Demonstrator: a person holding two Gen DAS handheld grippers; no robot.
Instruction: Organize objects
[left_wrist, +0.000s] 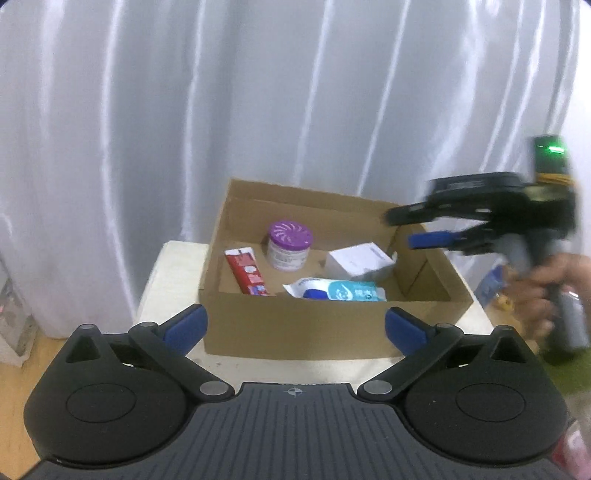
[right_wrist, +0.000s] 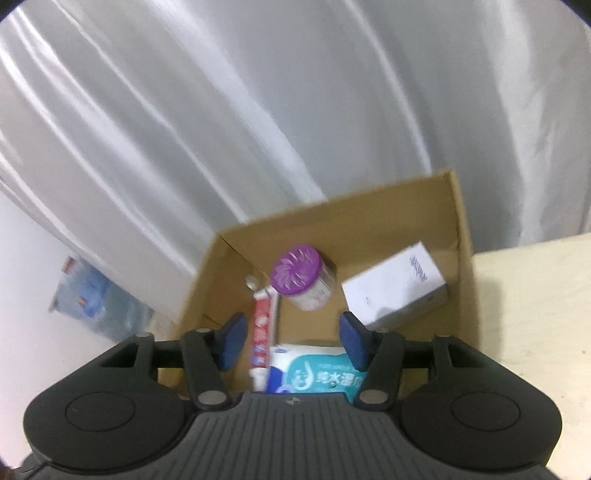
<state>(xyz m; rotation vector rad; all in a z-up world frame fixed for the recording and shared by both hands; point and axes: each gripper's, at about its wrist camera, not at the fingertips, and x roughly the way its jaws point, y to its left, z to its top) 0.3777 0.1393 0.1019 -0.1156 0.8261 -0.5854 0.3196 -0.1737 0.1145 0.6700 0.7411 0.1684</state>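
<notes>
White satin curtains hang behind a pale counter that carries an open cardboard box. In the left wrist view the left tongs stand wide apart with nothing between them, back from the box's near wall. Inside the box lie a red toothpaste tube, a purple-lidded jar, a white carton and a blue-and-white wipes pack. The right tongs reach over the box's right end, blurred, held by a hand; a few small items sit past that end, too blurred to name.

In the right wrist view the right tongs hang over the box interior, partly parted and empty, with the wipes pack and toothpaste tube right below, the jar and white carton beyond.

Judging from this, the main risk is a finger catching the box rim or side flap when lowering, which could shove the light box across the counter toward its edge. The carton leans on the far corner and could tip if knocked. Free room inside is mostly the middle floor strip; bare counter shows at the right.
</notes>
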